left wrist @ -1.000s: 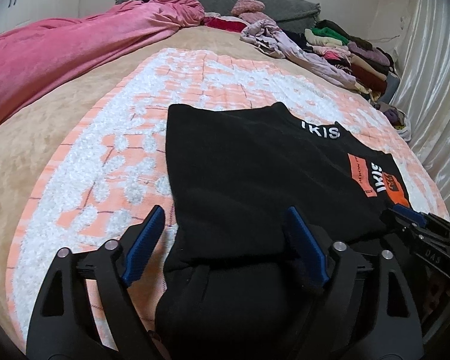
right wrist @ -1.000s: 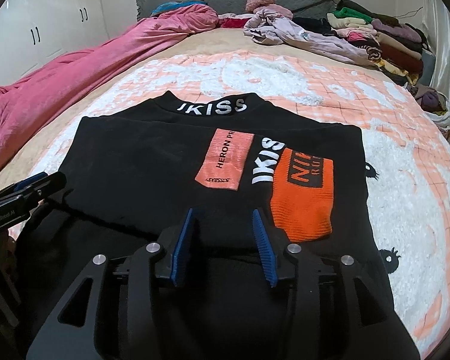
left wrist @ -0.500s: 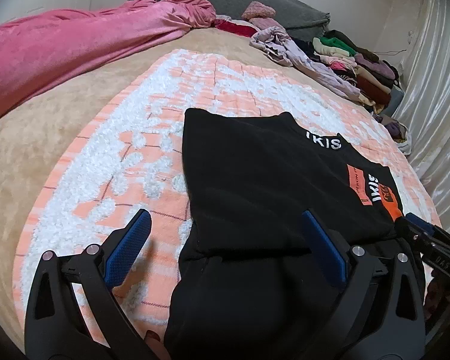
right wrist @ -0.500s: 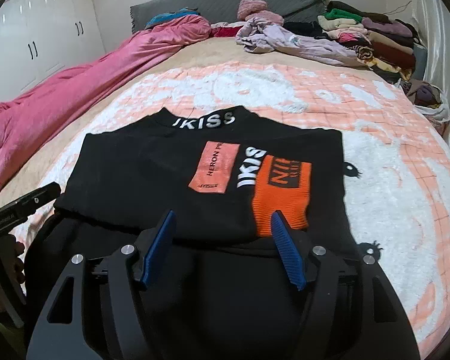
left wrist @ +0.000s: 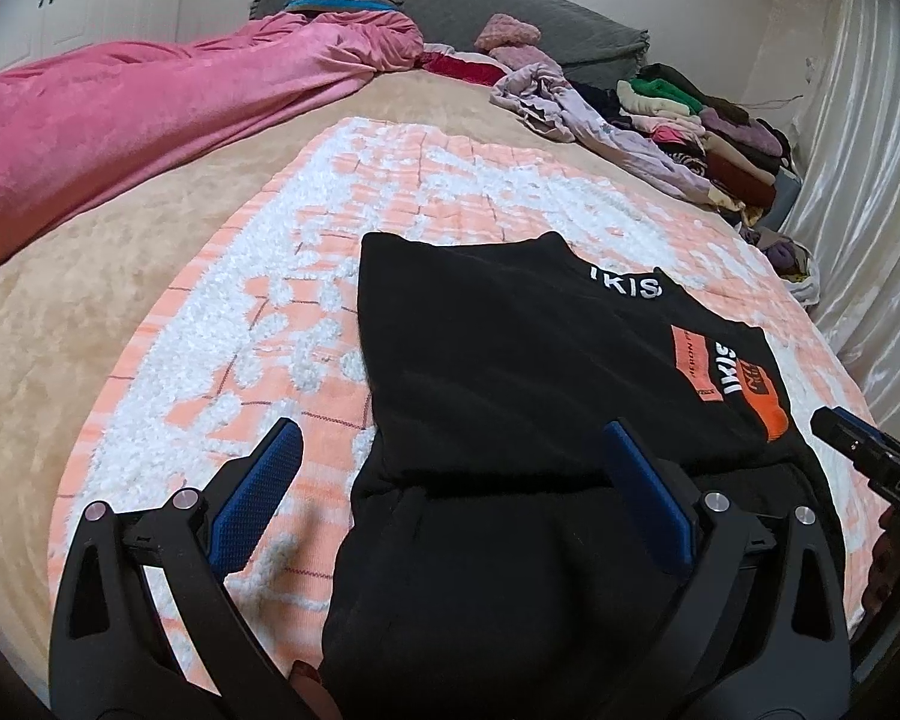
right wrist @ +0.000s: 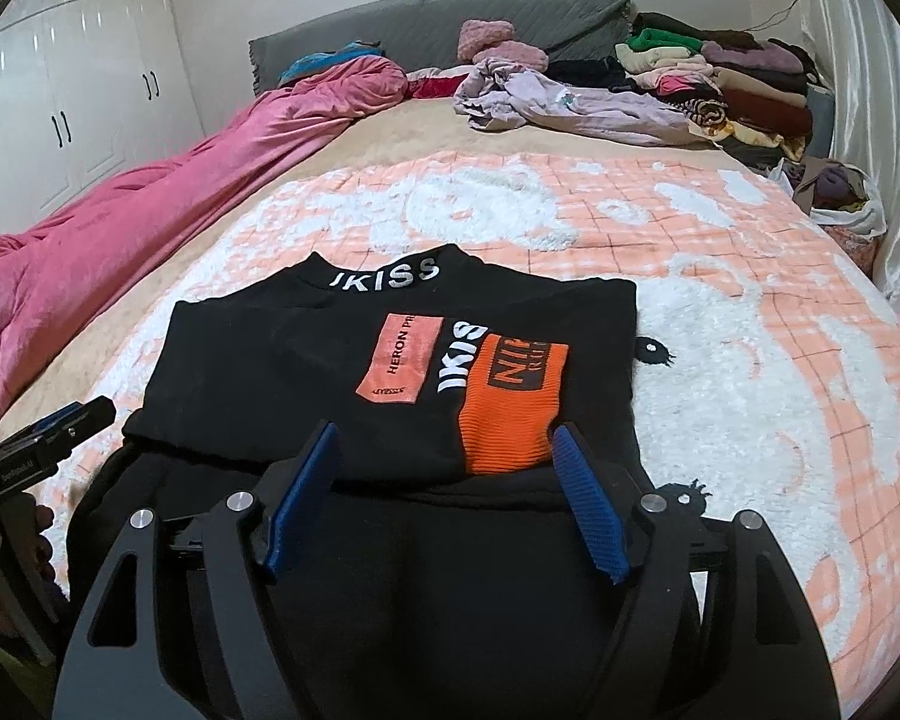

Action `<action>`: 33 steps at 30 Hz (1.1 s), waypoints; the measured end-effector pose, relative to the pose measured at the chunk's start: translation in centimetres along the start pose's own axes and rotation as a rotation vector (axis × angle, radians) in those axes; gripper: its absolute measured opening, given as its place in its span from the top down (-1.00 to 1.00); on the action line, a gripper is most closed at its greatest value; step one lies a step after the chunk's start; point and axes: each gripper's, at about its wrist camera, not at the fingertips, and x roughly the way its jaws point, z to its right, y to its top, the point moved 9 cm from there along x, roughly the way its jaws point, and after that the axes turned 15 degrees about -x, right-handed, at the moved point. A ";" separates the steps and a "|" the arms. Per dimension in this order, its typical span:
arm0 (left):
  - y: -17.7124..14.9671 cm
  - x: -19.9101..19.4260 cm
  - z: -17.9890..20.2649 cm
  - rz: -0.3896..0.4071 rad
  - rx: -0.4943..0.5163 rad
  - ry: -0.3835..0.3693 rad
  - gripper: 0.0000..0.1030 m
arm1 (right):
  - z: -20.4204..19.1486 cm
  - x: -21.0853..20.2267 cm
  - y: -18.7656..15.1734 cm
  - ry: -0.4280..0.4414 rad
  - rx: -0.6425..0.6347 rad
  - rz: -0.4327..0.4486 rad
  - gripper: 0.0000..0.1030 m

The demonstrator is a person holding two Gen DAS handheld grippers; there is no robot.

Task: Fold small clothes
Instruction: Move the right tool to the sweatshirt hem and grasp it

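Observation:
A black top [left wrist: 510,360] with orange patches and white lettering [right wrist: 384,279] lies flat on the orange-and-white quilt [left wrist: 222,360], its upper half folded over the lower half. My left gripper [left wrist: 450,438] hovers wide open above the fold's left end, and the blue pads [left wrist: 258,498] touch nothing. My right gripper [right wrist: 445,431] hangs over the orange patch [right wrist: 510,414] with its jaws still opening; the cloth lies below them, not pinched. A finger [left wrist: 846,444] of the right gripper shows at the left wrist view's right edge.
A pink blanket [right wrist: 150,204] runs along the bed's left side. Loose and stacked clothes [right wrist: 720,78] are piled at the far right by the grey headboard [right wrist: 438,18]. A white wardrobe [right wrist: 72,96] stands on the left and a curtain [left wrist: 858,150] on the right.
Both grippers have opened wider and drawn back and up from the black top. The folded cloth stays lying where it was.

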 end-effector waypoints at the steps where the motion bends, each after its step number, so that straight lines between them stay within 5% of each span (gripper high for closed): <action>1: -0.1 -0.1 0.0 0.002 0.003 0.002 -0.81 | 0.0 -0.2 0.0 0.002 -0.001 0.001 -0.40; 33: -3.4 -5.6 -0.1 0.022 0.098 0.051 -0.81 | 0.4 -5.6 -6.4 0.014 -0.027 -0.038 -0.40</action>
